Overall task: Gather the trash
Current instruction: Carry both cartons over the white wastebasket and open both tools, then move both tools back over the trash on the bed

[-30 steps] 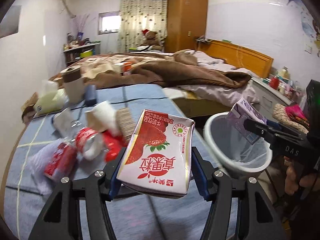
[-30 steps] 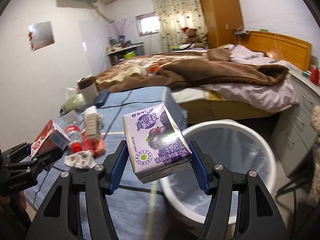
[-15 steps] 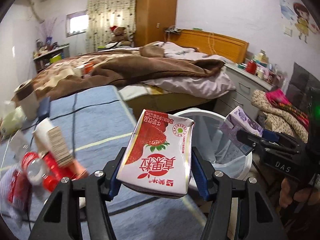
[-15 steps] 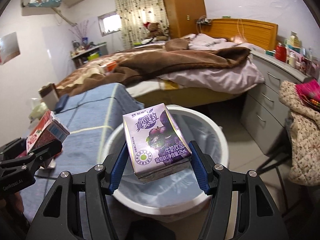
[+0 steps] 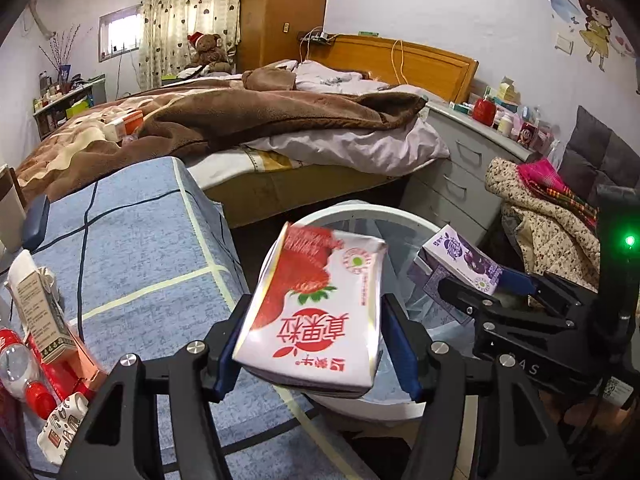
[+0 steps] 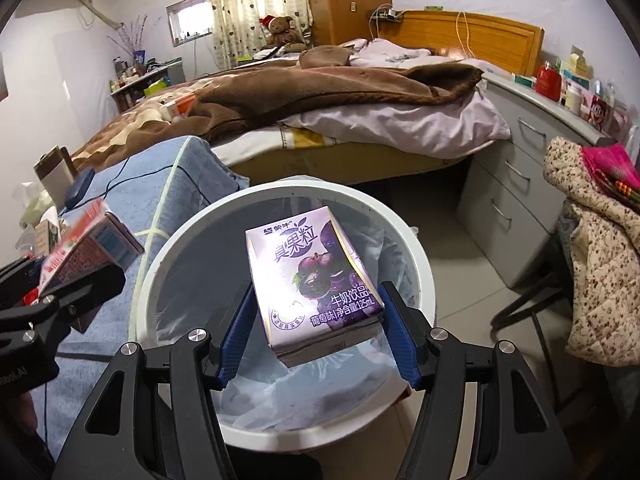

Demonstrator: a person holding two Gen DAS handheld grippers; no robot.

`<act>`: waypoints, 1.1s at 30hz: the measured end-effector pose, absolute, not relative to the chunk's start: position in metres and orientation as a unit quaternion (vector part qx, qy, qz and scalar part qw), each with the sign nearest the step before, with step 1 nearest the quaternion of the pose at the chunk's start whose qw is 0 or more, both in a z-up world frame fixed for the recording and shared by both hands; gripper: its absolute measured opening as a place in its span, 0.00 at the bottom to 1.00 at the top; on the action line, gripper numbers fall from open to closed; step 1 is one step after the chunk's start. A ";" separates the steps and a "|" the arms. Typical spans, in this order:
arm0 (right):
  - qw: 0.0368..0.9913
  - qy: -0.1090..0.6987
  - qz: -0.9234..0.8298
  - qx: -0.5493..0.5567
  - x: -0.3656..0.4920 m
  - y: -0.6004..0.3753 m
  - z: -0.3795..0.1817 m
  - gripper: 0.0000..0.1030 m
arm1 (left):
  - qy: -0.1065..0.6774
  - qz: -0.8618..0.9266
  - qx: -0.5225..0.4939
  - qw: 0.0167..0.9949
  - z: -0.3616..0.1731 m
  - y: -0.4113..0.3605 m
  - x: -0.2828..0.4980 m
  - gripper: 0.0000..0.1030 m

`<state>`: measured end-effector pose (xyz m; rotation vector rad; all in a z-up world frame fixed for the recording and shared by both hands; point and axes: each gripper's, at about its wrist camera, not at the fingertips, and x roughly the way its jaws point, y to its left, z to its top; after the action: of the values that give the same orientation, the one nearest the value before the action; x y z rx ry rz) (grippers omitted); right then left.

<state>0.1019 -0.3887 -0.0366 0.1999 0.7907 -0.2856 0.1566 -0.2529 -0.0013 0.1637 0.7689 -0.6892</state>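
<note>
My left gripper (image 5: 316, 344) holds a red strawberry milk carton (image 5: 312, 316) between its blue pads, at the near rim of the white trash bin (image 5: 352, 210). The carton's top looks blurred and tilted. My right gripper (image 6: 316, 340) holds a purple grape milk carton (image 6: 312, 280) directly over the open, bag-lined bin (image 6: 192, 240). Each gripper shows in the other's view: the right one (image 5: 472, 292) with the purple carton (image 5: 460, 260), the left one (image 6: 72, 280) with the red carton (image 6: 88, 240).
A blue-covered table (image 5: 132, 240) left of the bin carries a small box (image 5: 36, 308), a red-capped bottle (image 5: 24, 376) and wrappers (image 5: 60, 428). A bed (image 5: 280, 120) lies behind. Grey drawers (image 6: 516, 184) and a chair draped with clothes (image 6: 592, 260) stand to the right.
Both grippers have moved right from the table toward the bin. The purple carton now hangs over the bin's middle; the red carton has reached the rim and tilted.
</note>
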 end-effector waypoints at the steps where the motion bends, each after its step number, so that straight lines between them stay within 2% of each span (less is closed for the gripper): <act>1: 0.907 0.384 -0.141 0.099 0.102 -0.389 -0.037 0.61 | 0.365 -0.327 0.077 0.868 -0.001 -0.253 0.156 0.71; 4: 0.906 0.384 -0.147 0.103 0.102 -0.392 -0.037 0.62 | 0.359 -0.334 0.073 0.868 0.002 -0.251 0.155 0.74; 6: 0.905 0.383 -0.147 0.108 0.100 -0.392 -0.037 0.70 | 0.359 -0.331 0.071 0.870 0.002 -0.249 0.157 0.75; 7: 0.906 0.380 -0.149 0.109 0.098 -0.391 -0.035 0.71 | 0.360 -0.328 0.070 0.871 0.003 -0.247 0.157 0.75; 18: 0.921 0.349 -0.137 0.106 0.097 -0.372 -0.017 0.71 | 0.349 -0.302 0.049 0.886 0.013 -0.211 0.152 0.76; 33: 0.948 0.288 -0.038 0.131 0.104 -0.310 -0.003 0.71 | 0.317 -0.212 0.024 0.924 0.028 -0.107 0.141 0.77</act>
<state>0.1036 -0.3097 -0.0029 0.2672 0.5871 -0.0764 0.1415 -0.1073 0.0281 0.0500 0.6503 -0.4344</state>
